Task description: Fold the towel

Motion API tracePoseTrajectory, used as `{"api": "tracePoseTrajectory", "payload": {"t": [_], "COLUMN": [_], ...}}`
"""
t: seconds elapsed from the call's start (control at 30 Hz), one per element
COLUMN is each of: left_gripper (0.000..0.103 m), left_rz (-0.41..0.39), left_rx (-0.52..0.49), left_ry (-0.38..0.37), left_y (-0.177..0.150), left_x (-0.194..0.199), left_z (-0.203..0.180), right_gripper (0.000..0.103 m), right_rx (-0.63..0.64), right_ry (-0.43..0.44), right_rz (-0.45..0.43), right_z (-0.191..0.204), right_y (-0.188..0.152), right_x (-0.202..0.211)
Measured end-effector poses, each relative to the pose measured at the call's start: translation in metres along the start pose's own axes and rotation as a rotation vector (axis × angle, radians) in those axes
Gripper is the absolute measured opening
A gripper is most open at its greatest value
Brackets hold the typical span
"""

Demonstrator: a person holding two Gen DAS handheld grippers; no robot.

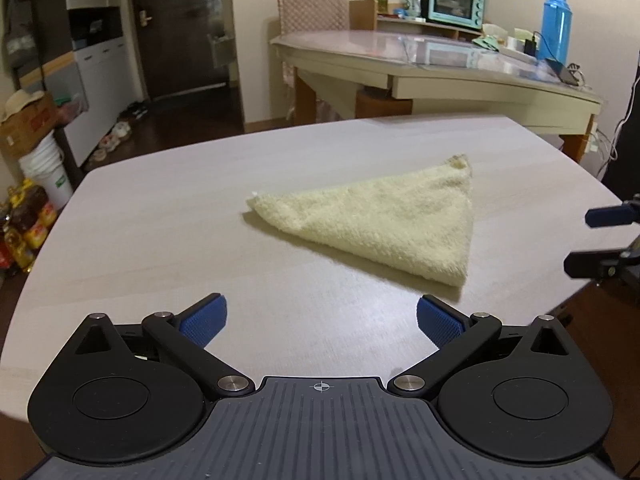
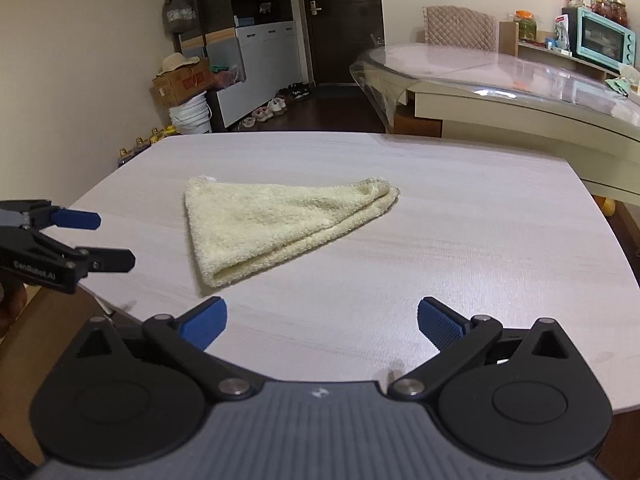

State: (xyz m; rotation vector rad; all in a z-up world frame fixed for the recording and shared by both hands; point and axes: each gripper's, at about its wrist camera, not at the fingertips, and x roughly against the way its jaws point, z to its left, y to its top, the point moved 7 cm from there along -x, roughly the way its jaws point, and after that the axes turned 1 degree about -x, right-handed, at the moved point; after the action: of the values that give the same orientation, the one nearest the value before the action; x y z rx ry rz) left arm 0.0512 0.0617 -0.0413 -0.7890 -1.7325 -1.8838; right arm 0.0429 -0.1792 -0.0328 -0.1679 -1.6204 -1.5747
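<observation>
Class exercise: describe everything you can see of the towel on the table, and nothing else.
The towel is pale cream terry cloth with a fluffy, looped surface. It lies folded into a triangle, flat on the light wood-grain table, with layered edges showing along one side in the right wrist view. Only the table touches it; both claws are open and apart from it.

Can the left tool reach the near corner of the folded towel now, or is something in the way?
Probably yes. The left tool is open, holds nothing, and only bare table lies between it and the towel. The right tool stays aside.
</observation>
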Motion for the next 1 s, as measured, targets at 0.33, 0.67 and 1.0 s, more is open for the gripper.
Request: {"api": "tracePoseTrajectory", "payload": {"t": [0.33,0.67,1.0], "left_gripper": [0.103,0.103,0.103], "left_rz": [-0.005,-0.009,-0.056], "left_rx": [0.0,0.0,0.031], "left_ry": [0.01,0.008,0.029], "left_y": [-0.001,-0.003,0.011], "left_x": [0.005,0.004,-0.001], "left_z": [-0.002,-0.003,0.016], "right_gripper": [0.103,0.103,0.097], "right_rx": [-0.028,-0.016,0.001], "right_ry": [0.004,-0.005,0.053], "right_rz": [-0.01,0.005,-0.056], "right_z": [-0.004,-0.003,-0.015], "right_y": [0.003,0.0,0.041], "right_x": [-0.001,-0.003,-0.018]}}
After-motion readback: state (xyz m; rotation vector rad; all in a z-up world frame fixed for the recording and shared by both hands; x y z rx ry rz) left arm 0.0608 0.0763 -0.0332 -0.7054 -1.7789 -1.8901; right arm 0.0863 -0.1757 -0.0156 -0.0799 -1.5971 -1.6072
